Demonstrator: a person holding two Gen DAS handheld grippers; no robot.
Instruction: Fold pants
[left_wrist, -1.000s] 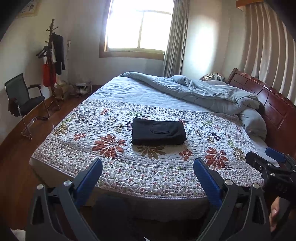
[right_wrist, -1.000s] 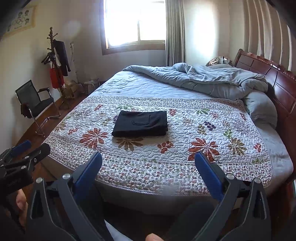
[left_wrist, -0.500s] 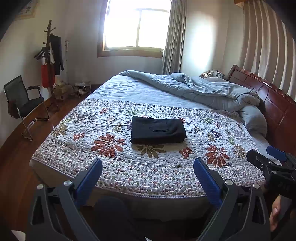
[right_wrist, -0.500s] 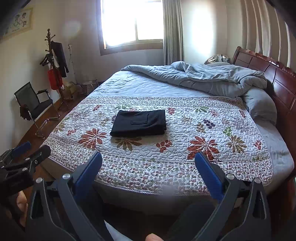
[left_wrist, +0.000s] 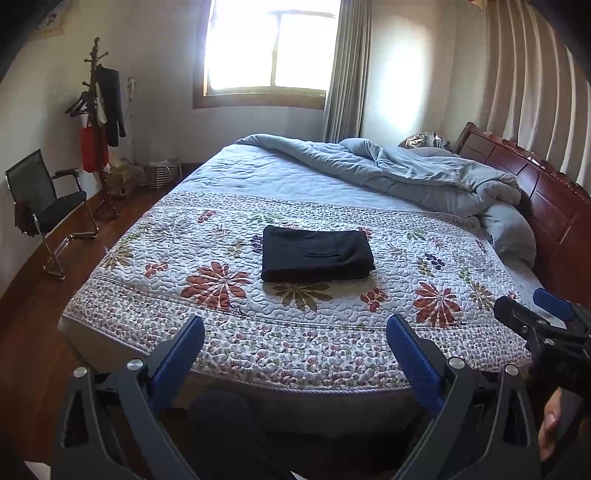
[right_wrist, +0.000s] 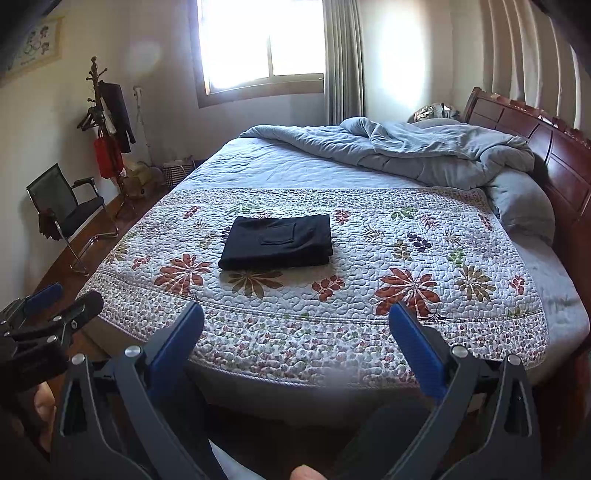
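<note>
Black pants (left_wrist: 317, 253) lie folded into a compact rectangle on the floral quilt (left_wrist: 207, 314), near the middle of the bed (right_wrist: 565, 306), pocket face up. A rumpled grey duvet (left_wrist: 406, 173) is bunched toward the wooden headboard (left_wrist: 546, 199), well apart from the pants.

The left hand-held gripper (left_wrist: 295, 354) is off the near edge of the bed, jaws spread wide, holding nothing. The right hand-held gripper (right_wrist: 295, 347) stands likewise, jaws wide apart and empty. Neither touches the pants or quilt. A black chair (right_wrist: 70, 210) and coat rack (right_wrist: 107, 122) stand by the left wall.
</note>
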